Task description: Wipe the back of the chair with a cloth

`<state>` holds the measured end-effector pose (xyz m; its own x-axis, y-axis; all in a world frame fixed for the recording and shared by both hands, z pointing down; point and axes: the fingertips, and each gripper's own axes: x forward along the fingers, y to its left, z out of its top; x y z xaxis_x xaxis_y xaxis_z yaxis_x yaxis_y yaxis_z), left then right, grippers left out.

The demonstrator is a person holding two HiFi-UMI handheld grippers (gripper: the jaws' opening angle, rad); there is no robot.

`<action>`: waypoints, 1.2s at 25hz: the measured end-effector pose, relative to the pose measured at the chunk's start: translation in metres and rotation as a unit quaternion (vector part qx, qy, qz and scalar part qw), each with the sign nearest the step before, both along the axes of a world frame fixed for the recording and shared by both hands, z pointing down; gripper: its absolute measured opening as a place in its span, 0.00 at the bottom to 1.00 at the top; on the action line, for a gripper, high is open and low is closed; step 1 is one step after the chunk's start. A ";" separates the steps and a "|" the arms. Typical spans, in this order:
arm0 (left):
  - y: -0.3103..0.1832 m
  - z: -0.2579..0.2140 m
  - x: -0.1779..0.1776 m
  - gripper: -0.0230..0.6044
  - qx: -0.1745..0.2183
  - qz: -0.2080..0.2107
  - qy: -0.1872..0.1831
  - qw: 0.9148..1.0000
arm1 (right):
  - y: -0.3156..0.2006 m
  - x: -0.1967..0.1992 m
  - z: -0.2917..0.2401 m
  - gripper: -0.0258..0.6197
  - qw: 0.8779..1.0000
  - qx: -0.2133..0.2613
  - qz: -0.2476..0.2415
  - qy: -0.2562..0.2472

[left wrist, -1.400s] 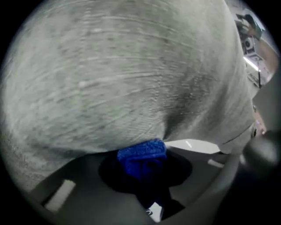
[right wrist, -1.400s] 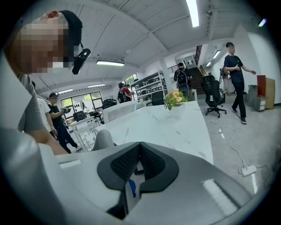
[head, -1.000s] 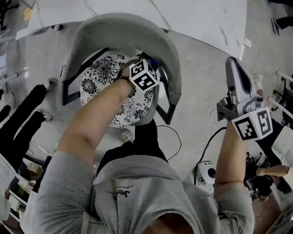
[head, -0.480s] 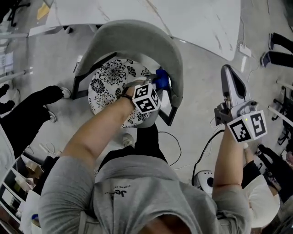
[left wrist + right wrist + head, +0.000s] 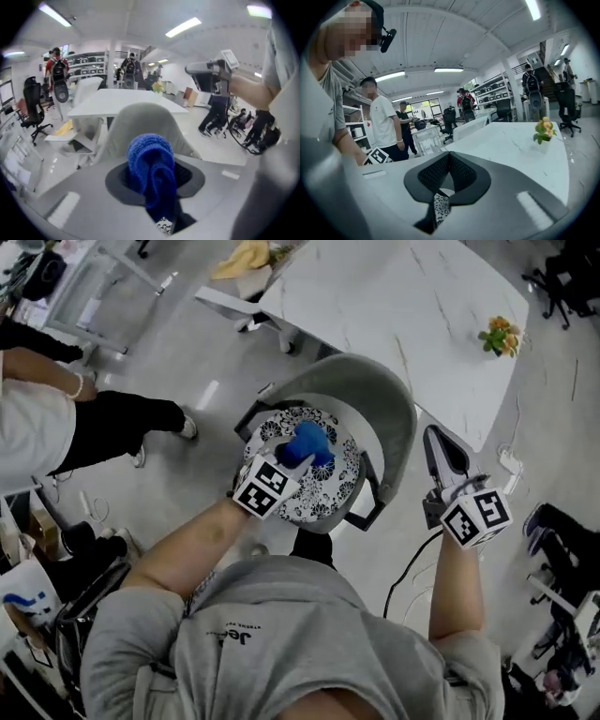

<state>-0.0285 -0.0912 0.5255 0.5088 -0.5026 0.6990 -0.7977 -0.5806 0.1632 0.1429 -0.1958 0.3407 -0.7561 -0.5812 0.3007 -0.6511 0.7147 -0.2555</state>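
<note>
1. A bystander in a white shirt and black trousers point(image 5: 42, 423) is standing at 9 o'clock from the chair, well apart from it.
2. The left gripper point(image 5: 294, 459) is hovering over the chair's seat with its marker cube toward the wearer. Its jaws are clamping the blue knitted cloth point(image 5: 307, 441).
3. In the left gripper view, the cloth point(image 5: 151, 164) is bunching up between the fingers of the left gripper point(image 5: 154, 192) and spilling over them at 12 o'clock. It is blocking the centre of the frame.
4. The cloth is sitting above the round black-and-white floral seat pad point(image 5: 330, 495), inside the curve of the grey upholstered chair back point(image 5: 380, 395). In the left gripper view the chair back point(image 5: 143, 121) is showing beyond the cloth. I cannot tell whether the cloth is touching it.
5. The right gripper point(image 5: 435, 442) is hanging at 3 o'clock from the chair, just beside the back's outer edge and apart from it, pointing toward 12 o'clock.
6. In the right gripper view, the right gripper point(image 5: 449, 165) is keeping its fingers clenched tip to tip with nothing between them. A sliver of the floral pad point(image 5: 440, 207) is showing below the jaws.
7. A white marble-look table point(image 5: 394, 306) is running across 12 to 1 o'clock behind the chair. A small pot of yellow-orange flowers point(image 5: 497, 337) is sitting near its 3 o'clock edge.
</note>
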 end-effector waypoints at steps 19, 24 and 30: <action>0.313 -0.251 -0.299 0.30 0.171 -0.489 0.035 0.855 | 0.220 -0.376 -0.136 0.04 0.899 0.059 -0.434 -0.030; 0.431 -0.290 -0.333 0.30 0.200 -0.547 0.023 0.812 | 0.327 -0.437 -0.155 0.04 0.876 0.040 -0.479 -0.044; 0.508 -0.318 -0.338 0.30 0.229 -0.566 0.031 0.791 | 0.428 -0.468 -0.164 0.04 0.850 0.045 -0.524 -0.036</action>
